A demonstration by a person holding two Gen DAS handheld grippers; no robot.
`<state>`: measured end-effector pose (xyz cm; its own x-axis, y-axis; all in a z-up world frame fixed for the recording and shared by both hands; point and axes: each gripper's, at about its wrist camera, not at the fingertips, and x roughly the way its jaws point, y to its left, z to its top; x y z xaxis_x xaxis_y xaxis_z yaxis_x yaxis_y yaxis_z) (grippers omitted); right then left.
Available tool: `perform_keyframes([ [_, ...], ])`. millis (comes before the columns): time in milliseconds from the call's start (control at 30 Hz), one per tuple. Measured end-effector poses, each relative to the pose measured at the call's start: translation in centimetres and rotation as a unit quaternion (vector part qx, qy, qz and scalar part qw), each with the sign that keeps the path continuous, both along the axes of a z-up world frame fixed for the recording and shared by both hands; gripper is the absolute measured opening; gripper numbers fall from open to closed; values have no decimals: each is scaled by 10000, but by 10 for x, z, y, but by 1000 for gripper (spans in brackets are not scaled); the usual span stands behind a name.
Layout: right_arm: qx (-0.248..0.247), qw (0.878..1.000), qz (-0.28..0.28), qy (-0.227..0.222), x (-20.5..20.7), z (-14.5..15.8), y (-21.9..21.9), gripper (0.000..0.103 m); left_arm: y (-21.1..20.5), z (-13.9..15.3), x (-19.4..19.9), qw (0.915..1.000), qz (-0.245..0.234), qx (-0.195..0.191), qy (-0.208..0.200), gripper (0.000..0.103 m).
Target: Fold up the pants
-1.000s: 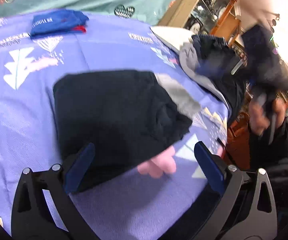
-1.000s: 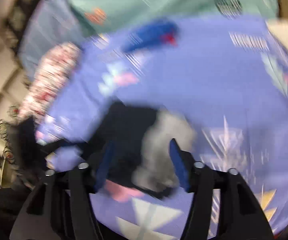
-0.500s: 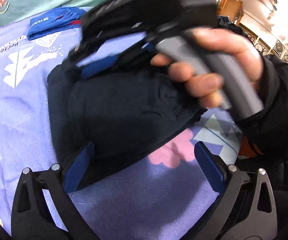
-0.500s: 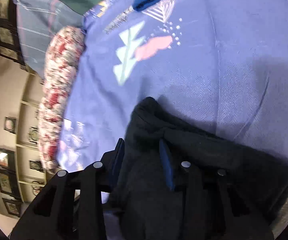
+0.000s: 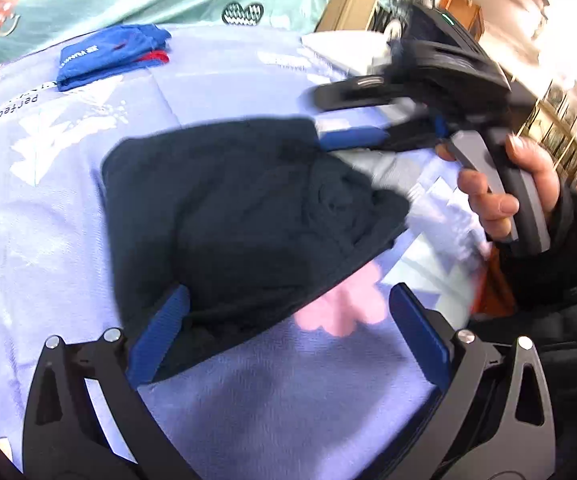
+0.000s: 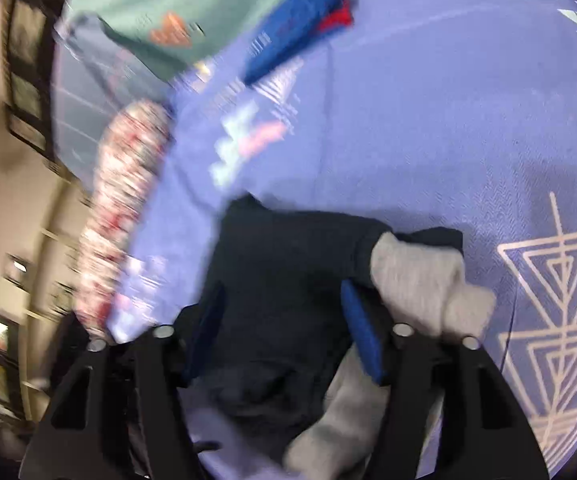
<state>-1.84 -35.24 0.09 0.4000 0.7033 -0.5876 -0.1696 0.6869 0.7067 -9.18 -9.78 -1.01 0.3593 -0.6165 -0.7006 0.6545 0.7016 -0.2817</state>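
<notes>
Pants point(image 5: 240, 208), one dark soft folded bundle with grey lining, lie on the purple printed bedsheet point(image 5: 288, 400). Both tongs, left point(image 5: 284, 332) and right point(image 6: 284, 332), are spread; the right just widened, straddling the cloth unpinched.

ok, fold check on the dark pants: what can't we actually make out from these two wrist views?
- Dark pants, near corner: left wrist view, hidden behind the left hand-held gripper.
- Pants' near end: right wrist view, hidden under the right hand-held gripper, blurred.
- Text on the blue folded garment: too small, smeared.
- Right hand-held gripper's far finger: left wrist view, motion-blurred.
</notes>
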Motion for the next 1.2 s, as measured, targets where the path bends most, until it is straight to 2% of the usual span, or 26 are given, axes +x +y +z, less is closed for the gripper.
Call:
perform_keyframes([
  [67, -357, 9989, -260, -150, -14, 17, -15, 102, 26, 19, 5, 9989, 88, -456, 90, 101],
  [167, -767, 9966, -278, -112, -29, 23, -35, 102, 64, 25, 30, 9947, 466, -815, 420, 101],
  [233, -896, 9958, -93, 186, -31, 7, -40, 102, 80, 11, 61, 9880, 810, -857, 997, 101],
  [267, -950, 9948, -41, 358, -30, -3, -40, 102, 85, -1, 78, 9820, 942, -889, 1372, 101],
  [333, -817, 9942, 82, 700, -24, -26, -36, 102, 84, -21, 103, 9724, 1046, -893, 1885, 101],
  [467, -110, 9949, 441, 904, -2, -53, -13, 102, 46, -43, 130, 9685, 659, -634, 2317, 101],
  [500, -62, 9932, 647, 968, 5, -59, -3, 102, 37, -43, 132, 9713, 622, -531, 2232, 101],
  [533, -165, 9940, 684, 838, 8, -59, 3, 102, 25, -43, 138, 9746, 631, -305, 2129, 101],
  [600, -220, 9939, 788, 746, 13, -60, 9, 102, 16, -42, 139, 9753, 717, -115, 2087, 101],
  [667, -48, 9936, 733, 854, 15, -61, 4, 102, 9, -41, 136, 9764, 739, 50, 2031, 101],
  [733, -68, 9926, 836, 882, 15, -60, 5, 102, -1, -38, 126, 9805, 541, 196, 1877, 97],
  [767, -242, 9921, 919, 819, 13, -57, 8, 101, -4, -36, 122, 9829, 507, 259, 1749, 90],
  [800, -488, 9916, 946, 738, 10, -53, 13, 89, -8, -33, 116, 9851, 478, 308, 1624, 88],
  [867, -716, 9910, 917, 669, 5, -48, 17, 75, -11, -29, 112, 9864, 502, 274, 1542, 86],
  [900, -732, 9917, 849, 623, 3, -44, 16, 65, -11, -27, 110, 9866, 505, 224, 1536, 84],
  [1000, -576, 9944, 733, 488, 4, -30, 11, 51, -11, -10, 111, 9874, 459, -108, 1508, 80],
  [1133, -637, 9952, 742, 27, 16, 7, 14, 50, -1, 23, 125, 9895, 523, -433, 1278, 79],
  [1200, -698, 9944, 747, -252, 37, 32, 21, 50, 3, 43, 140, 9906, 638, -550, 1080, 79],
])
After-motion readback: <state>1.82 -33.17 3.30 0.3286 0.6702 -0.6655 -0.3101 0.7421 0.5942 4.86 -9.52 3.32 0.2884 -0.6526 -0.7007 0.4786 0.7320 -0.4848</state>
